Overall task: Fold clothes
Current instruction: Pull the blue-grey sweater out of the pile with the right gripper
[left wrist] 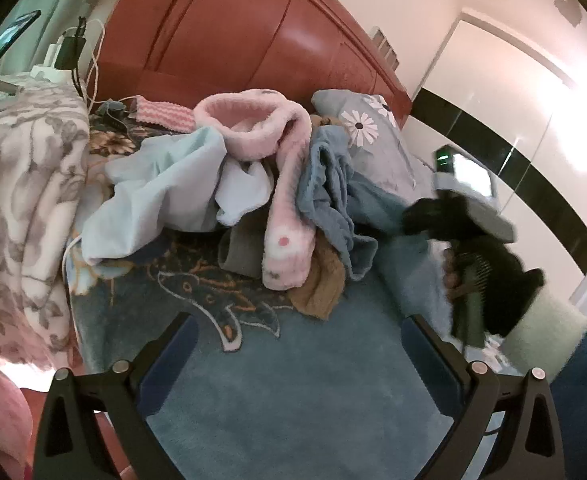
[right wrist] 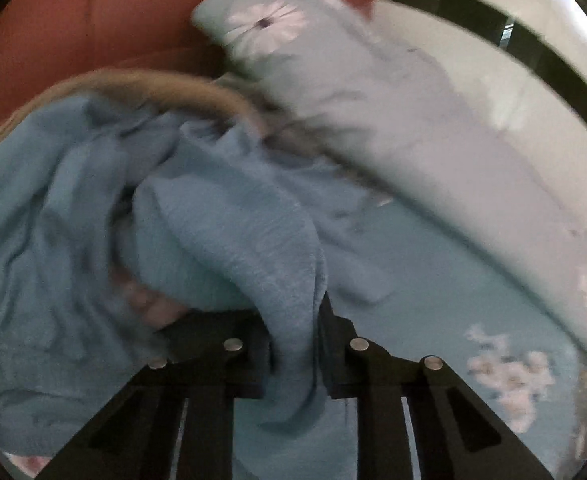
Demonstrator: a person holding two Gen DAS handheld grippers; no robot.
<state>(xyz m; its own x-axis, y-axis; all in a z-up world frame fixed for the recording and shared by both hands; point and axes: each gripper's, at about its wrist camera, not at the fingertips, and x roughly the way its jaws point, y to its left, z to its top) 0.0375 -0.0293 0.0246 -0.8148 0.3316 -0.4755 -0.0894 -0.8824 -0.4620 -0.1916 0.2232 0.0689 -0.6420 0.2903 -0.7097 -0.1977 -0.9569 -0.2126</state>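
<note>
On the bed, over the blue blanket [left wrist: 293, 380] with its dolphin pattern, my left gripper [left wrist: 299, 344] hangs with its fingers spread wide and nothing between them. Ahead of it sits the pile of clothes [left wrist: 253, 200], heaped against the red headboard [left wrist: 233, 32]: a pale blue garment [left wrist: 161, 196] slumps on the left side, a fluffy pink piece [left wrist: 269, 152] loops over the top and trails down the front, a brown cloth [left wrist: 321, 288] pokes out at the bottom, and a crumpled blue towel [left wrist: 333, 196] lies on the right side of the heap. My right gripper [right wrist: 317, 320] has its fingers pressed together on a fold of that blue towel [right wrist: 253, 240], which bunches up between them and spills out to the left. From the left camera my right hand [left wrist: 477, 248], in a black glove, shows blurred beside the pile. Behind the towel lies a grey pillow with a daisy print [right wrist: 333, 92], leaning toward the headboard, and a tan edge of cloth [right wrist: 141, 84] curves just above the towel. A flowered quilt [left wrist: 21, 184] is bundled at the far left of the bed, touching the pile's edge or just beside it; I cannot tell which.
</note>
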